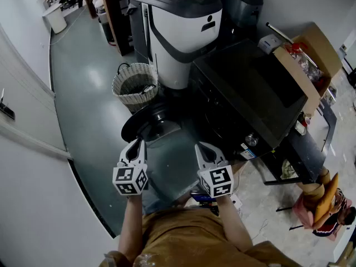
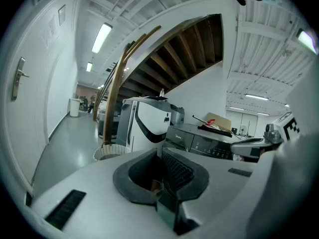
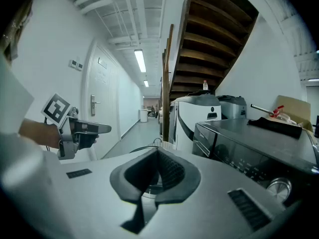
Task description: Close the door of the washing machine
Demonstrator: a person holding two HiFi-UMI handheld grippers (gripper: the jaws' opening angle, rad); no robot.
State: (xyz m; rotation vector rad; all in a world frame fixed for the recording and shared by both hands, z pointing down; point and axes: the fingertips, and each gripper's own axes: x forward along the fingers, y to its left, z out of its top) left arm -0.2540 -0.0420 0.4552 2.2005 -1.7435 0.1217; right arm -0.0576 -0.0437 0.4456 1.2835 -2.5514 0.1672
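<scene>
The dark front-loading washing machine [image 1: 250, 93] stands at the right, and its round door [image 1: 147, 121] is swung open toward the corridor. My left gripper [image 1: 135, 147] hovers just in front of the door's near edge, its jaws together and empty. My right gripper [image 1: 204, 151] is level with it to the right, close to the machine's front, jaws also together with nothing between them. In the left gripper view the left gripper [image 2: 160, 153] points past the machine [image 2: 209, 143]. In the right gripper view the right gripper [image 3: 157, 151] faces along the machine's control panel [image 3: 249, 156].
A wicker basket [image 1: 135, 85] sits just beyond the open door. A tall white and grey appliance [image 1: 181, 32] stands behind it. An open cardboard box [image 1: 308, 60] rests past the machine's far side. A white wall with a door [image 3: 97, 108] runs along the left of the corridor.
</scene>
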